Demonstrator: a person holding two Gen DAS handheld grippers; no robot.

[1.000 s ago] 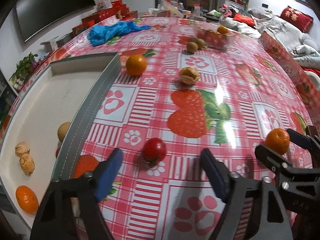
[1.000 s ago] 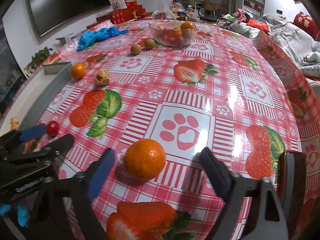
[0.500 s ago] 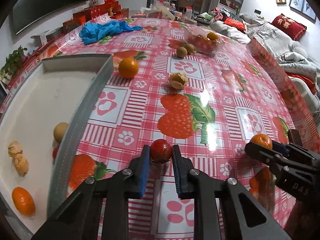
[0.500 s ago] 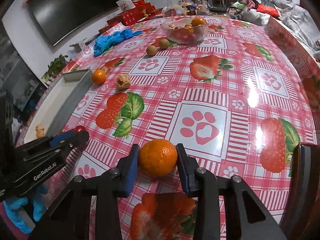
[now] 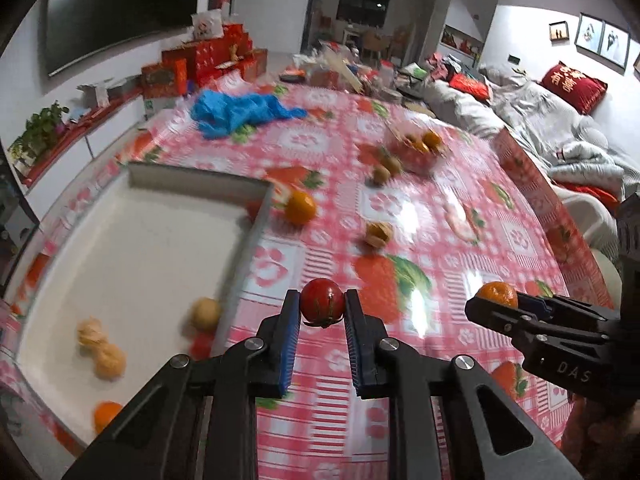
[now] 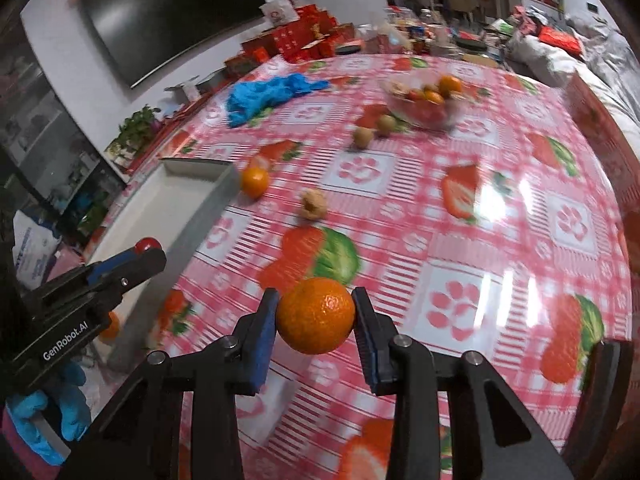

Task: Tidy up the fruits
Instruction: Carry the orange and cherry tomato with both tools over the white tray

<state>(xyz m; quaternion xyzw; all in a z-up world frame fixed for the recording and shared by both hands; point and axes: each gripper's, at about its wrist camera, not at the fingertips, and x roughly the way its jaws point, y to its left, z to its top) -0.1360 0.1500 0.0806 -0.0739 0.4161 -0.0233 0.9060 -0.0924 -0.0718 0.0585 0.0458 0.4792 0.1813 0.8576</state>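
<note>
My left gripper (image 5: pixel 322 307) fingers clamp a tomato (image 5: pixel 322 306), right gripper (image 6: pixel 315 316) fingers an orange (image 6: pixel 315 315); the tray (image 5: pixel 256 216) holds several fruits, while others lie loose on the desk (image 5: pixel 520 240).

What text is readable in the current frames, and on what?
"GenRobot.AI": side of the left hand-held gripper, seen from the right wrist.
"DAS": body of the right hand-held gripper, seen from the left wrist; possibly cut off.
"有喜": red cushion on the sofa.
Red gift boxes and framed pictures: too small to read.
</note>
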